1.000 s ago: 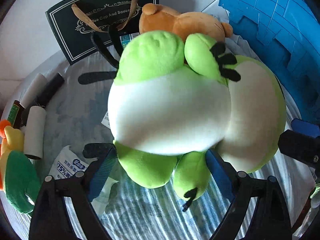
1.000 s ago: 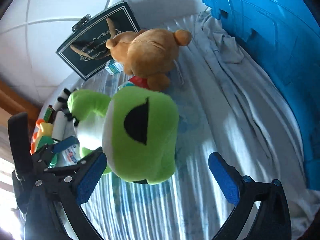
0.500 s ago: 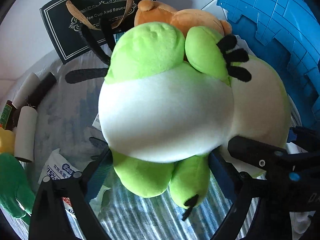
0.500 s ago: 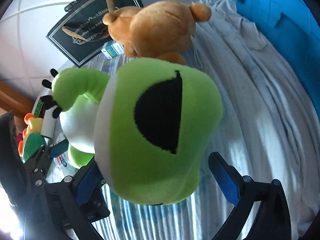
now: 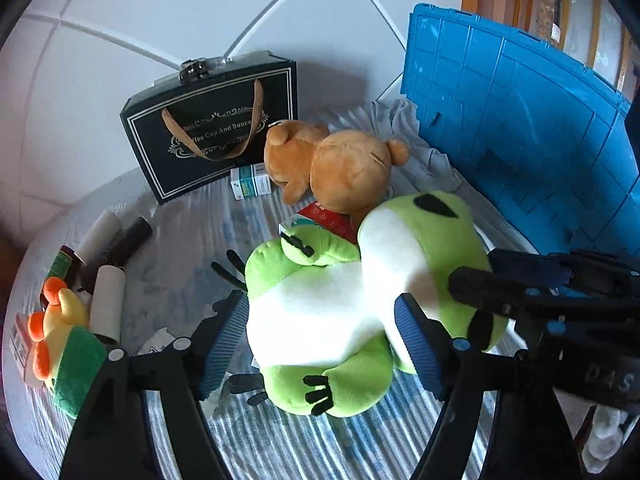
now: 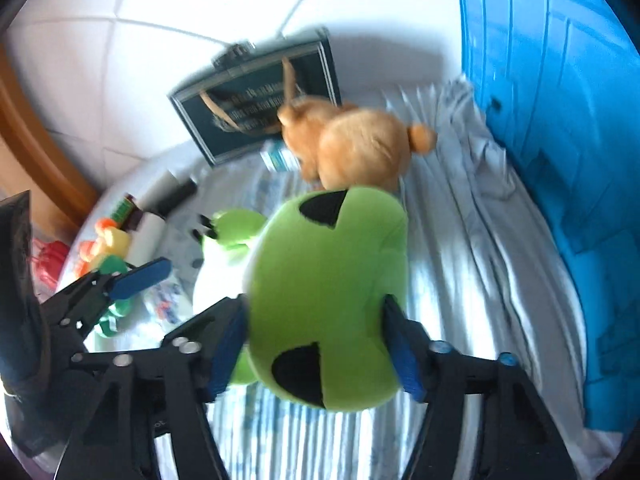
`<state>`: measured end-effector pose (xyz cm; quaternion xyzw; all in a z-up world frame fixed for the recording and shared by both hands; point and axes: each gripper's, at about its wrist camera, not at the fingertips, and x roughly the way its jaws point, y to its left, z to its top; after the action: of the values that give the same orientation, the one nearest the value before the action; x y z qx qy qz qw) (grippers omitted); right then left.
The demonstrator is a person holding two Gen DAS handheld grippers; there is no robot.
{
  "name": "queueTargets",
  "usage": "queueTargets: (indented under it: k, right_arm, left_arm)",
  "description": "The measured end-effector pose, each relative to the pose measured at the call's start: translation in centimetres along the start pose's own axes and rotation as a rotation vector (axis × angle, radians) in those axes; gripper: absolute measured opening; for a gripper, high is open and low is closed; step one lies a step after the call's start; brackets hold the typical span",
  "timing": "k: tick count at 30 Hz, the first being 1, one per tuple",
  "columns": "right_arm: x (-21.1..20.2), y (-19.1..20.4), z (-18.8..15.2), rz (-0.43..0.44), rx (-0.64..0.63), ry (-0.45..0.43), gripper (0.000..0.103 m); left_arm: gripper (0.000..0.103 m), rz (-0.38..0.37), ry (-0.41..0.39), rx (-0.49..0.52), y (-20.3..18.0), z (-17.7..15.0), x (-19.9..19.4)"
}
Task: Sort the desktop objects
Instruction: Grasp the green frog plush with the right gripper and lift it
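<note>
A green and white frog plush (image 5: 320,312) is held up above the striped cloth. My left gripper (image 5: 320,340) is shut on its white body, blue pads pressed into both sides. My right gripper (image 6: 316,344) is shut on its green head (image 6: 328,280), pads squeezing both sides. The right gripper also shows in the left wrist view (image 5: 540,300) at the right. A brown bear plush (image 5: 340,168) lies behind the frog.
A blue crate (image 5: 520,128) stands at the right. A black gift bag (image 5: 212,128) leans on the wall. Small boxes (image 5: 250,186), paper rolls (image 5: 106,300), a dark tube (image 5: 128,240) and a yellow-green plush (image 5: 64,344) lie at the left.
Both grippers have closed on the frog plush and lifted it. The view has pulled back and up from the table, and the right wrist view is blurred by motion.
</note>
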<state>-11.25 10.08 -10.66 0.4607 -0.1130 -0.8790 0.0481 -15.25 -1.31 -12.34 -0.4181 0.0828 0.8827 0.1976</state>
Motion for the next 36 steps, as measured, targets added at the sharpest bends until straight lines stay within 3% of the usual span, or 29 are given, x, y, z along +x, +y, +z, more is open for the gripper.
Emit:
queueTargets:
  k: [1, 2, 4, 6, 7, 8, 18, 22, 27, 30, 33, 36]
  right_arm:
    - [-0.6, -0.3, 0.0, -0.005, 0.009, 0.002, 0.03]
    - [-0.9, -0.6, 0.0, -0.025, 0.01, 0.007, 0.025]
    - [-1.2, -1.7, -0.5, -0.062, 0.014, 0.026, 0.031]
    - [-1.6, -3.2, -1.5, -0.042, 0.057, 0.031, 0.063]
    - [-1.8, -3.8, -1.8, -0.028, 0.074, 0.031, 0.097]
    - [-1.9, -4.3, -2.3, -0.021, 0.085, 0.029, 0.102]
    - [-0.4, -6.1, -2.7, -0.04, 0.122, 0.077, 0.103]
    - [2.3, -6.6, -2.1, -0.056, 0.154, 0.115, 0.103]
    - [7.3, -7.5, -1.6, -0.09, 0.175, 0.192, 0.103]
    - [9.0, -8.6, -1.7, -0.032, 0.233, 0.173, 0.103]
    - [9.7, -9.3, -1.8, 0.013, 0.251, 0.15, 0.103]
    - [10.2, -9.5, -2.1, 0.033, 0.259, 0.158, 0.103]
  left_arm:
    - [0.076, 0.005, 0.009, -0.009, -0.1, -0.2, -0.2]
    - [0.079, 0.005, 0.023, -0.019, -0.2, -0.6, -0.2]
    - [0.088, 0.018, 0.056, -0.044, 0.2, -1.8, 0.3]
    - [0.088, 0.033, 0.1, -0.066, 0.4, -3.2, 1.0]
    - [0.088, 0.034, 0.124, -0.079, 0.5, -3.7, 1.6]
    - [0.088, 0.031, 0.146, -0.087, 0.4, -4.2, 2.1]
    - [0.088, 0.024, 0.221, -0.062, -0.4, -3.7, 5.6]
    - [0.088, 0.035, 0.241, -0.006, -0.8, -3.0, 8.0]
    - [0.091, 0.022, 0.195, 0.009, -0.6, -1.9, 9.5]
    - [0.103, -0.001, 0.168, -0.034, 0.5, -2.0, 10.5]
    - [0.103, -0.059, 0.199, -0.082, 1.3, -2.3, 11.7]
    - [0.103, -0.049, 0.196, -0.035, 0.8, -2.3, 11.8]
